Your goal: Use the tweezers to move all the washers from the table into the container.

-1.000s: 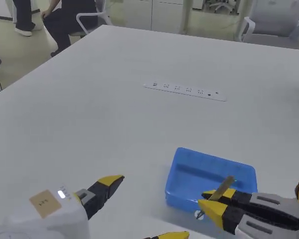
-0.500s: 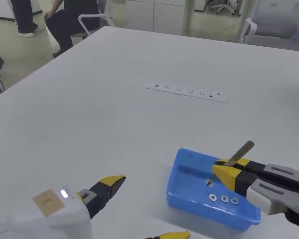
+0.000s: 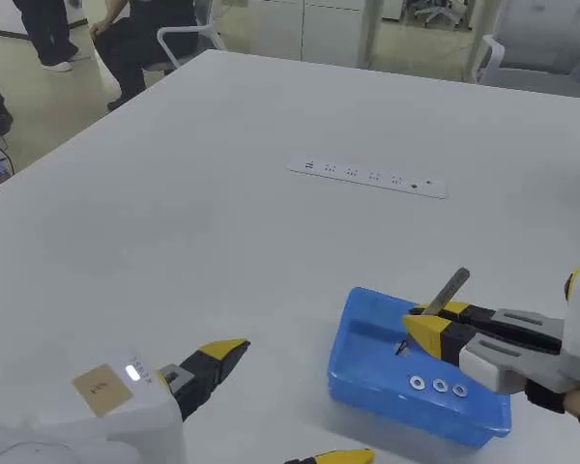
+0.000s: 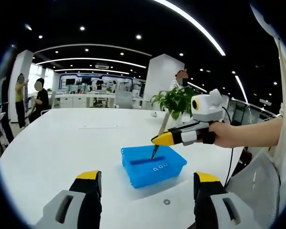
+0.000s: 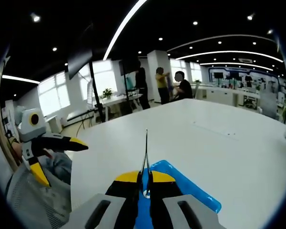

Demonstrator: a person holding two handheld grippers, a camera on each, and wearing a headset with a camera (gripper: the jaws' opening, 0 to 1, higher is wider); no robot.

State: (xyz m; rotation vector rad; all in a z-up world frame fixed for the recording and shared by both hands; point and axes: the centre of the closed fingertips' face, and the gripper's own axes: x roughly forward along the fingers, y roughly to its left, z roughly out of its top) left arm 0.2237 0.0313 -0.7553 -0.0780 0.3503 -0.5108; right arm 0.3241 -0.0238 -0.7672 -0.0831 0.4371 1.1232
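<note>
A blue container [image 3: 367,377] sits near the table's front edge with three washers [image 3: 439,387] on its floor. My right gripper [image 3: 427,331] is shut on the tweezers [image 3: 449,290], whose tips point down into the container's left part, above its floor. In the right gripper view the tweezers [image 5: 146,148] stick out between the shut jaws over the container [image 5: 195,193]. My left gripper [image 4: 145,188] stands open in front of the container [image 4: 133,174], with one washer [image 4: 167,202] lying on the table between them. I cannot tell if the tweezer tips hold a washer.
A white power strip [image 3: 367,179] lies further back on the white table [image 3: 174,213]. People and chairs [image 3: 174,39] are beyond the far left edge. A potted plant [image 4: 174,100] stands past the table's end.
My right gripper has lifted the tweezers from the table in front of the container and carried them over its left part. Three washers now show inside. The left gripper has stayed put.
</note>
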